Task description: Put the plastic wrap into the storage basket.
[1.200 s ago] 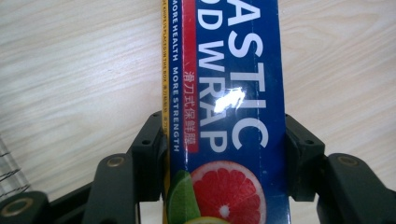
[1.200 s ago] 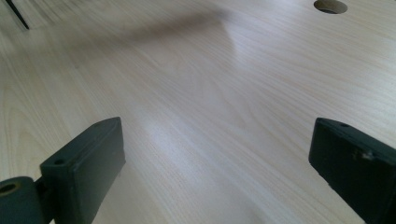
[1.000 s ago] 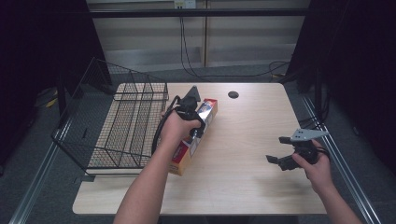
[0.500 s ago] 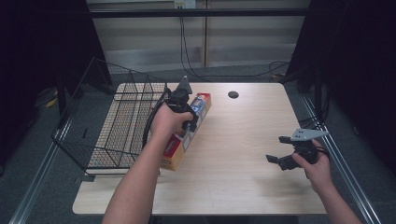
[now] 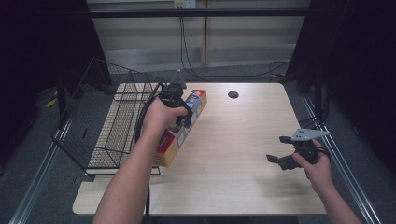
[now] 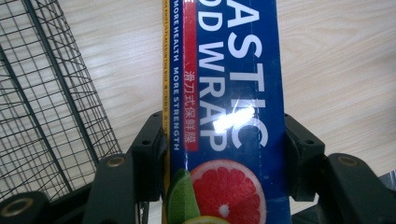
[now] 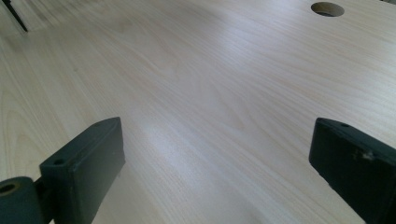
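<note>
A long box of plastic wrap [image 5: 169, 145], blue with a grapefruit picture and yellow sides, hangs tilted just above the table's left part, beside the wire basket [image 5: 107, 121]. My left gripper [image 5: 183, 120] is shut on it near the middle, gripping its two long sides. In the left gripper view the box [image 6: 229, 93] runs up between the black fingers [image 6: 148, 140], which press on both edges. My right gripper [image 5: 276, 149] is held low at the table's right side, open, with bare wood between its jaws in the right gripper view [image 7: 217, 144].
The black wire basket stands on the table's left end and overhangs it, its mesh [image 6: 46, 93] close to the box. A round cable hole [image 5: 233, 94] lies at the table's far middle. Light wood table [image 5: 243, 140] stretches between the two hands.
My left hand has lifted the box and carried it left and away, closer to the basket. The right hand has kept still.
</note>
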A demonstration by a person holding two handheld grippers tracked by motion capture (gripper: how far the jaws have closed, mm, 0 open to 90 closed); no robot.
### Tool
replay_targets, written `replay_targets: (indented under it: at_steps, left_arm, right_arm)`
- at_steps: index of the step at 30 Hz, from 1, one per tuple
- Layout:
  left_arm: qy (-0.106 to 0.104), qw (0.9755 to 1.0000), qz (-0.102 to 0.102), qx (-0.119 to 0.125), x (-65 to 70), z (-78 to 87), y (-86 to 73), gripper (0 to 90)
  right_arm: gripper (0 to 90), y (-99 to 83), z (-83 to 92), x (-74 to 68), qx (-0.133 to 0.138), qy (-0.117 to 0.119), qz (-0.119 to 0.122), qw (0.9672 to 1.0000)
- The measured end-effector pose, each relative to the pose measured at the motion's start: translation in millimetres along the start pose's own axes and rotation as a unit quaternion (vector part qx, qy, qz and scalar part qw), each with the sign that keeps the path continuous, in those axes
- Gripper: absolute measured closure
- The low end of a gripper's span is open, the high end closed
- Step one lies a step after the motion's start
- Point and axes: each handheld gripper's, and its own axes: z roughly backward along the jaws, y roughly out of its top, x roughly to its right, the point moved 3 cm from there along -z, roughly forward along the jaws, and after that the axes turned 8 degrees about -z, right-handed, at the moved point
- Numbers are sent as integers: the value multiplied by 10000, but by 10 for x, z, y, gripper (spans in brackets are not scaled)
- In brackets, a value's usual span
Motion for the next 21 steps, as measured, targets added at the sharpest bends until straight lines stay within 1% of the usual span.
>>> replay_targets:
  at_steps: [2,6,8,9,10,11,12,14,16,17,18,19,21]
  left_arm:
    - [-25,10000,-14,-5,-7,24,-9,441]
    - [2,10000,-17,-9,-27,86,-15,441]
    - [35,10000,36,43,-36,115,-15,441]
    - [25,10000,4,24,-53,138,-17,441]
    - [31,10000,62,32,-59,154,-22,441]
    - [25,10000,24,11,-73,172,-25,441]
    - [42,10000,70,18,-79,185,-29,441]
    - [110,9999,72,46,-106,211,-36,441]
    - [98,9999,89,53,-129,234,-46,441]
    - [107,9999,110,52,-137,244,-52,441]
    - [119,9998,139,54,-143,254,-58,441]
    - [112,9998,135,35,-153,267,-65,441]
    - [121,9997,192,51,-172,288,-76,441]
  right_arm:
    - [33,3,-2,1,24,-4,9,10000]
    - [33,5,-4,-6,-4,-13,1,10000]
    - [33,2,-6,-5,-11,-10,0,10000]
    - [33,2,-7,-5,-15,-3,-1,10000]
    - [33,0,-9,-5,-22,12,13,10000]
    - [33,0,-11,-3,-14,2,23,10000]
    - [33,0,-12,-2,-13,-5,22,10000]
    - [33,0,-14,-1,-12,-5,11,10000]
    - [33,2,-13,-3,-8,-7,27,10000]
    - [33,1,-15,-6,-10,36,36,10000]
    - [33,1,-11,-4,-1,-37,38,10000]
    - [33,-1,-11,-6,-22,6,42,10000]
    - [33,-2,-11,-4,-9,-40,41,10000]
